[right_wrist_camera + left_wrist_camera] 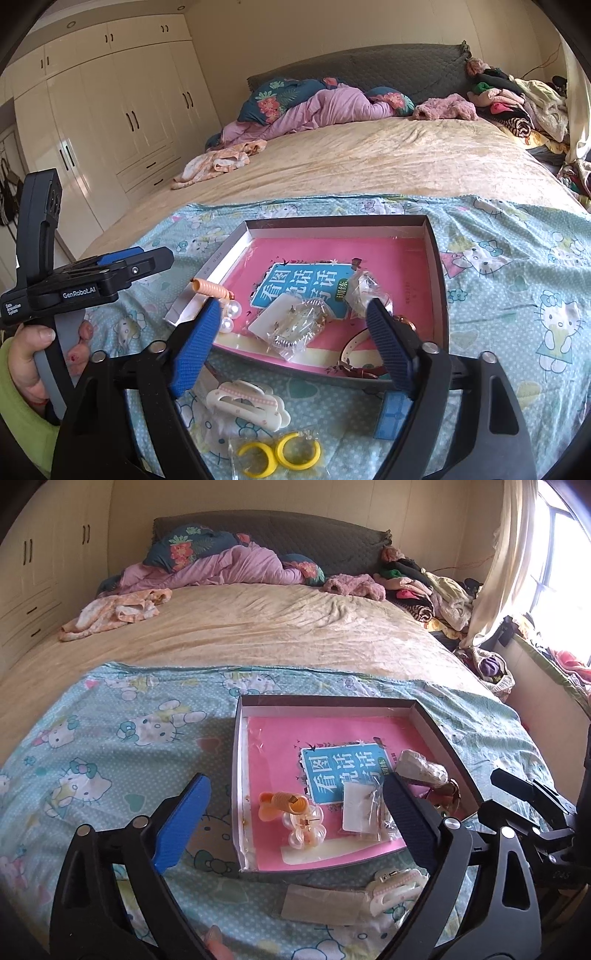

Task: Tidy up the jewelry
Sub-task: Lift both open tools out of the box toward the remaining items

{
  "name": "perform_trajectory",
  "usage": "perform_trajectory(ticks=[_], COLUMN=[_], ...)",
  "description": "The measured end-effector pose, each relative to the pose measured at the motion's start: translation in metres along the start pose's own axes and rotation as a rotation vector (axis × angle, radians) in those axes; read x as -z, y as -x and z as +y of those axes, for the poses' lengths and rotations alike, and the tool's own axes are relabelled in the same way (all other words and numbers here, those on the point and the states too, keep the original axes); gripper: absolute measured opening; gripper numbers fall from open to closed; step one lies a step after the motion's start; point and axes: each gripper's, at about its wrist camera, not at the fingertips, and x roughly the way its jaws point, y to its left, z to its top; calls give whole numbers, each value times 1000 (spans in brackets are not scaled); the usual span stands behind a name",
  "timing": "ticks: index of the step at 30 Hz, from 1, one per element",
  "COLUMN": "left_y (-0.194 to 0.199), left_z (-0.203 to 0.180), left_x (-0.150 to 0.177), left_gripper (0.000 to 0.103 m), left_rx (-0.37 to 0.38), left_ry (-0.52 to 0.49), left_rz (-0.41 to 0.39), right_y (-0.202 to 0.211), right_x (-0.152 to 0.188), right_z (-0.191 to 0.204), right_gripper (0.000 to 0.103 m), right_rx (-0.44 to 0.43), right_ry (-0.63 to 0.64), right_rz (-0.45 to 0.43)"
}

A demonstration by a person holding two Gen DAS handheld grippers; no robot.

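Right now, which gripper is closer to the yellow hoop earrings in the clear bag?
Right. The yellow hoop earrings lie on the sheet just under the open right gripper. The left gripper hangs farther off, beyond the box's left wall.

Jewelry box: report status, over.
Both hand-held grippers open, empty: left, right. Jewelry box holds several pieces. Yellow hoop earrings, white hair claw outside it. Nothing blocking.

Bed (369, 162) — cartoon cloth (517, 266), box (439, 280), hair claw (247, 404)
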Motion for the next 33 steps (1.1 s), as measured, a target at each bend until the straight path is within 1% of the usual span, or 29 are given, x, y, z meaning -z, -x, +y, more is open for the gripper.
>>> perform_trajectory(ticks=[8,17,24,33], left_y=[15,27,28,26], left_z=[-2,-7,-6,-9], left_x=[7,23,37,59], left_gripper=[89,90,90,90], left_rx=[-10,-17,-19,-38], left_ry=[3,-1,9,-5], left_rz=[-12,-5,18,58], right_y=[18,31,34,31], right_x=[4,13,31,55], right_z=[5,3,4,4], right_gripper=[93,93,93,93], right_rx=[-5,0,0,-5], right_ry=[13,21,41,48], right_rz=[-18,-12,30,93])
